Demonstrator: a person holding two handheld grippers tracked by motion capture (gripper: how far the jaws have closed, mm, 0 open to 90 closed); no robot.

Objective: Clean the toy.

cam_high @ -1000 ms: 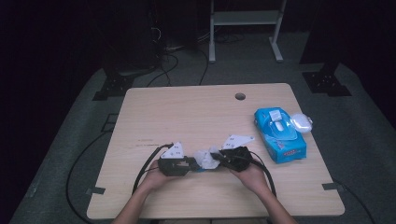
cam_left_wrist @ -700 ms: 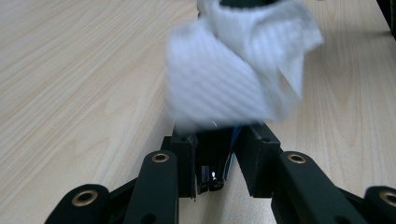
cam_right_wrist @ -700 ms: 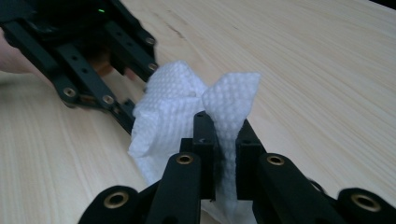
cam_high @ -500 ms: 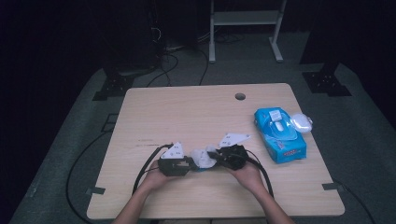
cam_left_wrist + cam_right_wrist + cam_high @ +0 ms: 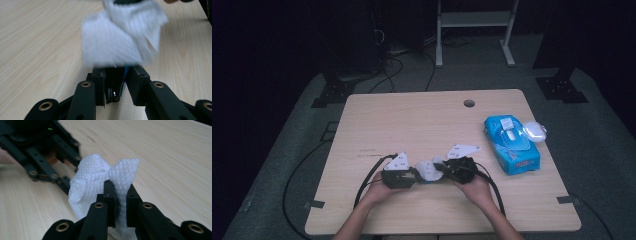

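**Two grippers, one wipe: keep the pull even**

The left gripper (image 5: 416, 174) and the right gripper (image 5: 441, 166) face each other close to the near edge of the pale wooden tabletop (image 5: 412, 120), with a crumpled white embossed wipe (image 5: 428, 169) bunched between their tips. In the right gripper view the jaws are pressed together on a fold of the wipe (image 5: 120, 182), the rest billowing up and to the left of them. In the left gripper view the jaws pinch something small and dark with a blue edge (image 5: 117, 87); what it is cannot be told, and the wipe (image 5: 120, 37) hangs blurred just ahead of them.

The work looks like wiping or unfolding. To do it well, each grip should stay firm and any drawing apart should be slow and level, or the thin sheet may tear at the right gripper's pinch.

Well off to the right gripper's outer side lies a blue plastic wipe pack with its clear flap lid open (image 5: 511, 144). The tabletop has a small round cable hole (image 5: 469, 103) at its far side. Beyond it, the room is dark: grey carpet, black cables, a white metal stand frame (image 5: 474, 20).
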